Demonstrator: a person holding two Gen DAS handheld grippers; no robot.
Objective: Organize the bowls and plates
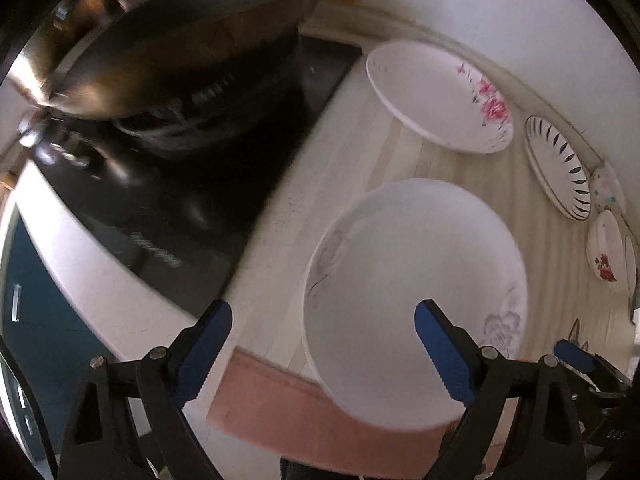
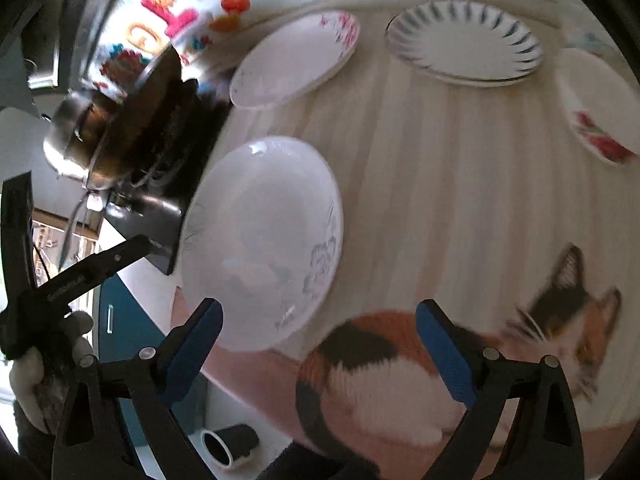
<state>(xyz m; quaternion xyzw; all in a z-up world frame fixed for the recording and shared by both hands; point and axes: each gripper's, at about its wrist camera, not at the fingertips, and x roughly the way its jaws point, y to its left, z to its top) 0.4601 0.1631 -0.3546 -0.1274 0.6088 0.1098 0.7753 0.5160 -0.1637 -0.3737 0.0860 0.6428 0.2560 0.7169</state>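
**Grey-flowered plate sits straight ahead of the left claw**

I have the left claw (image 1: 323, 346) spread wide and empty, and the grey-flowered plate (image 1: 412, 300) lies directly in front of it, its near rim between the two blue fingers (image 1: 442, 356) as the left wrist view shows it. The plate is round, so no axis matters; I judge the near rim the place to bite. My right claw (image 2: 318, 344) is also wide and empty, with the same plate off to its left, so the left arm looks nearer.

The plate rests on a pale striped mat (image 1: 480, 184) on the table. Beyond it sit the pink-flowered plate (image 1: 436, 96), the blue-dashed plate (image 1: 560, 168) and a small red-flowered dish (image 1: 606, 252). A dark wok (image 1: 180, 40) on the black hob (image 1: 224, 184) crowds the left side. A cat picture (image 2: 440, 360) marks the mat's near end.
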